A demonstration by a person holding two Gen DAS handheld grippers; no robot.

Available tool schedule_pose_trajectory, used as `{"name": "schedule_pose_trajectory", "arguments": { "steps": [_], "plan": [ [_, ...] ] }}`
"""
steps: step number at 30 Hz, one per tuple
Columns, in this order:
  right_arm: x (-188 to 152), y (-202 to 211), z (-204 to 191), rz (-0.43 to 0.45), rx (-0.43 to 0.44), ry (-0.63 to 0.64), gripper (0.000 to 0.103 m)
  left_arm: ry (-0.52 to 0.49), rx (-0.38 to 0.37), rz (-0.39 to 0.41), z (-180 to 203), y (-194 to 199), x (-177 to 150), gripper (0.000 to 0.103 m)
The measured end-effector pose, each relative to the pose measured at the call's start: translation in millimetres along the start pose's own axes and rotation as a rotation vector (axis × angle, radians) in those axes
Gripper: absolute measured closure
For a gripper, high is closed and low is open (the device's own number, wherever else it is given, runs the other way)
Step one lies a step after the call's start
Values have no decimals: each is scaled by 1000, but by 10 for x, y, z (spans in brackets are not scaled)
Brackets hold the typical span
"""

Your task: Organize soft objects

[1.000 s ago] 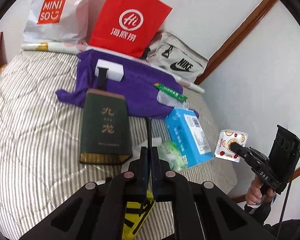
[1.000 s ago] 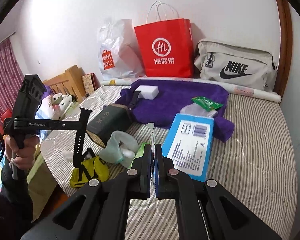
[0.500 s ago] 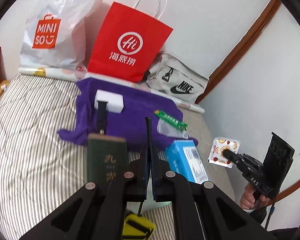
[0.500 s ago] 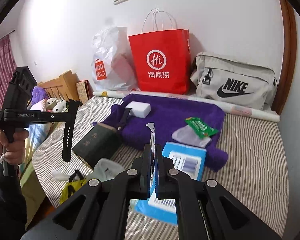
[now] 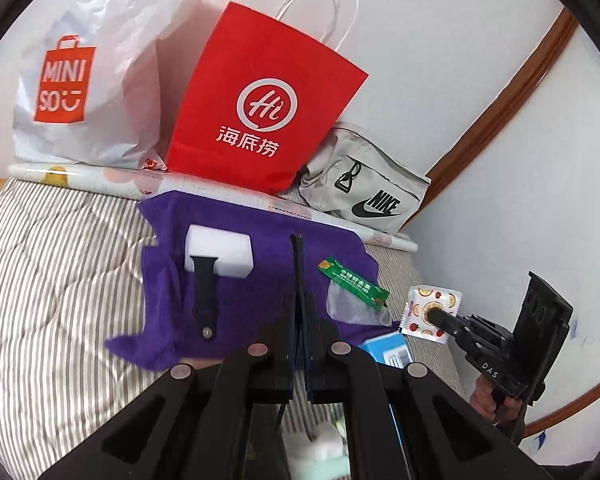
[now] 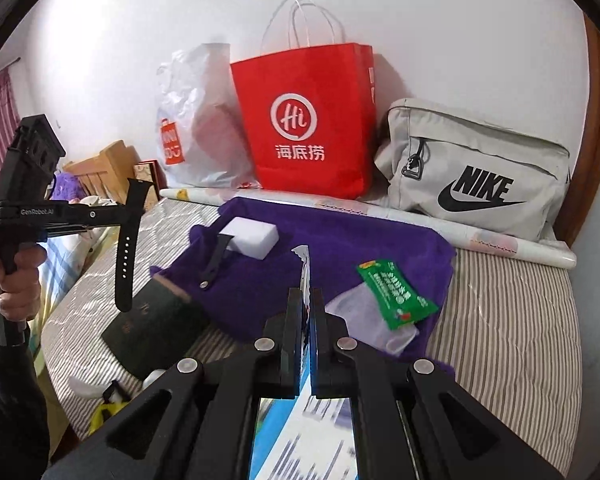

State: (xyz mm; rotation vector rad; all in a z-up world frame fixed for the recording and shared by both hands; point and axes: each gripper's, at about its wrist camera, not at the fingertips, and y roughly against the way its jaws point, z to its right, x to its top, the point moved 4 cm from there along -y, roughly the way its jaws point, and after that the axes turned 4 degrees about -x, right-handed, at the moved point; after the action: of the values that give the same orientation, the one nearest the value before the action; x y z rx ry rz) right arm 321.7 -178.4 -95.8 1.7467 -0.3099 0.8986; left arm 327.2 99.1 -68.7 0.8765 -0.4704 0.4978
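Clearly, both claws are carrying something. The left claw (image 5: 298,300) is pressed narrow on a black rubber watch strap (image 6: 126,256). In its own view the strap shows only as a thin edge standing up toward twelve o'clock. In the right wrist view it hangs long and nearly vertical under the fingertips, free of the bed. The right claw (image 6: 308,300) is also pinched narrow, on a small white sachet printed with fruit slices (image 5: 420,300), held upright by its lower part.

Both claws point toward the purple cloth towel (image 5: 260,220), which lies spread on the striped bed cover (image 5: 60,260) at twelve o'clock from each claw. On the towel, at about ten o'clock from the left claw, a second black strap (image 5: 202,292) lies flat. Its far end rests on a white foam block (image 5: 220,252), and its long axis runs from twelve to six. At about two o'clock from the right claw lies a green foil packet (image 6: 396,292).

I judge that the hanging strap belongs beside the second one. The left claw is the nearer, and it must bring the strap over to ten o'clock and lay it down along the same twelve-to-six line. The sachet probably goes near the green packet, on the right claw's side.
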Motion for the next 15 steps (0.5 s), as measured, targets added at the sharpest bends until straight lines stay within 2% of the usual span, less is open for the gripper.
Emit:
{"name": "schedule_pose_trajectory", "arguments": {
  "steps": [15],
  "plan": [
    [210, -777, 286, -89, -21, -9, 100, 29, 13, -95, -366, -614, 258, 99]
  ]
}}
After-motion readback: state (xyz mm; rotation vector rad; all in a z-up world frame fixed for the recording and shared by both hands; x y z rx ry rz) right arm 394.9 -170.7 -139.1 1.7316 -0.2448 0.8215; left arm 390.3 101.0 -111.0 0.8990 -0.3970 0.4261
